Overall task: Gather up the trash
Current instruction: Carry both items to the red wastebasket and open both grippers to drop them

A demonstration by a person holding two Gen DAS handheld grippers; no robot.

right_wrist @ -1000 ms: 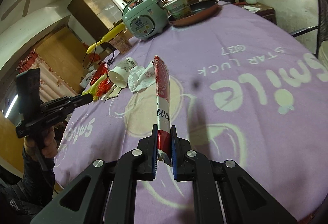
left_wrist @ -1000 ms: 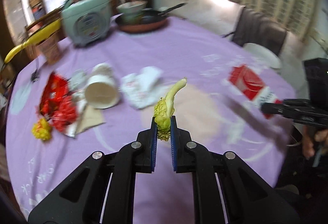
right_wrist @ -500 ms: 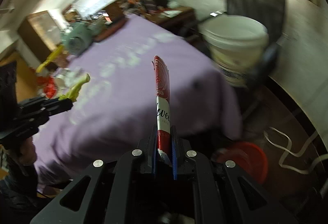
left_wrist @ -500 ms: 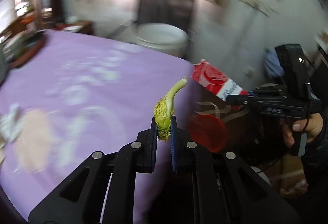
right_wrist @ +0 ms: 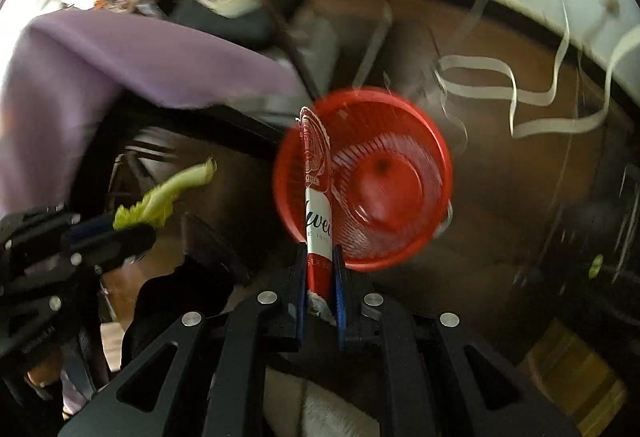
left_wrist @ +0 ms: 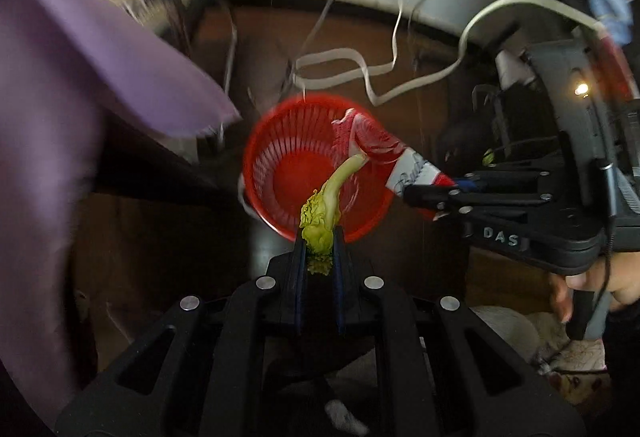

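Pointing steeply down past the edge of the purple tablecloth (left_wrist: 100, 77), both of my claws hang above a red slatted plastic basket (left_wrist: 288, 165) on the dark brown floor. My left gripper (left_wrist: 319, 249) is clamped on a limp yellow-green vegetable scrap (left_wrist: 326, 209), its pale stalk curving up over the basket. My right gripper (right_wrist: 319, 265) pinches a flattened red-and-white can (right_wrist: 318, 193), whose upper end overlaps the basket's near rim. White cables (right_wrist: 520, 93) loop across the floor beyond.

Both wrist views downward (shared basket (left_wrist: 316, 173))
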